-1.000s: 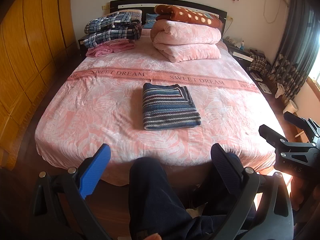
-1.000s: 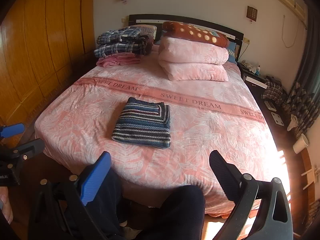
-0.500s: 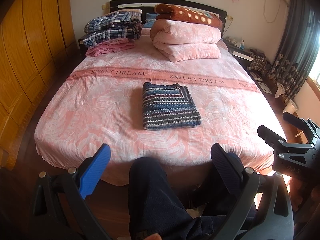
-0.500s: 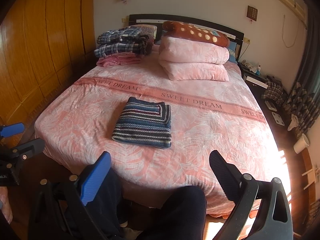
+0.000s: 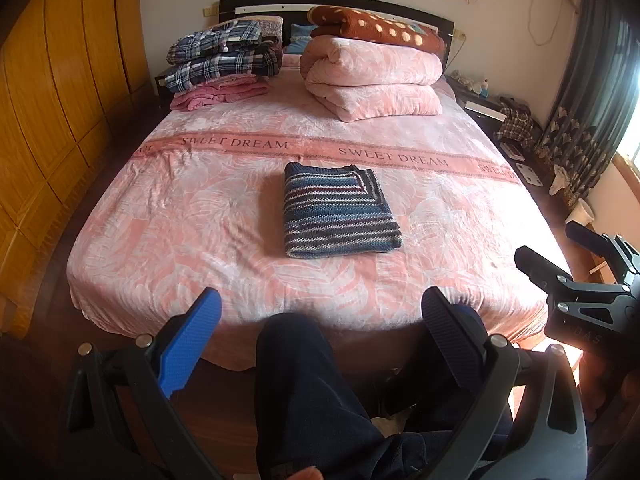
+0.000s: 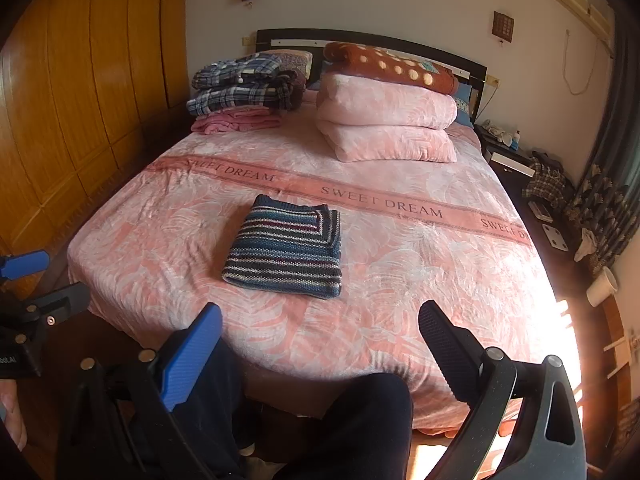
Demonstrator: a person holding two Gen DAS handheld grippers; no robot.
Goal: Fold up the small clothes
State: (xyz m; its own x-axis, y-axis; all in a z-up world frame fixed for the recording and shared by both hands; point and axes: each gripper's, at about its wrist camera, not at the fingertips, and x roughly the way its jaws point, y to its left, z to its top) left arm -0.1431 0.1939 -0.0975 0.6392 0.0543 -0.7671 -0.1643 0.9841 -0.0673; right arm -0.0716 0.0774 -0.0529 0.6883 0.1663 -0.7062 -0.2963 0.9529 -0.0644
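A: Logging left to right. Wooden wardrobe (image 5: 52, 92) is filling the left side. At the head of the bed, a plaid stack (image 5: 224, 54) is sitting on a pink folded item (image 5: 218, 95); to its right, a pink quilt (image 5: 374, 80) is carrying a brown dotted blanket (image 5: 376, 28).

B: And the task's thing?

A: The striped sweater (image 5: 336, 212) is lying near the middle of the bed (image 5: 160, 216), just below the "SWEET DREAM" band, as a neat rectangle with squared edges. Nothing is touching it.

B: Tool states?

A: Left tool (image 5: 320, 324) is hovering off the foot of the bed with fingers spread wide, grasping nothing. Right tool (image 6: 320, 328) is reading the same: released, empty, well apart from the sweater. The person's dark trouser legs (image 5: 304, 392) are showing between the fingers in both wrist views.

B: Which step, then?

A: Judging from the tidy rectangle, the fold on this piece is looking complete and both tools are sitting in a rest pose. I am treating this as the gap between garments, or the end.

B: Next move?

A: Probably either carrying the sweater toward the stacks at the head, gripping both near corners so the layers are not sliding open, or fetching another garment. No unfolded piece is showing on the bed.
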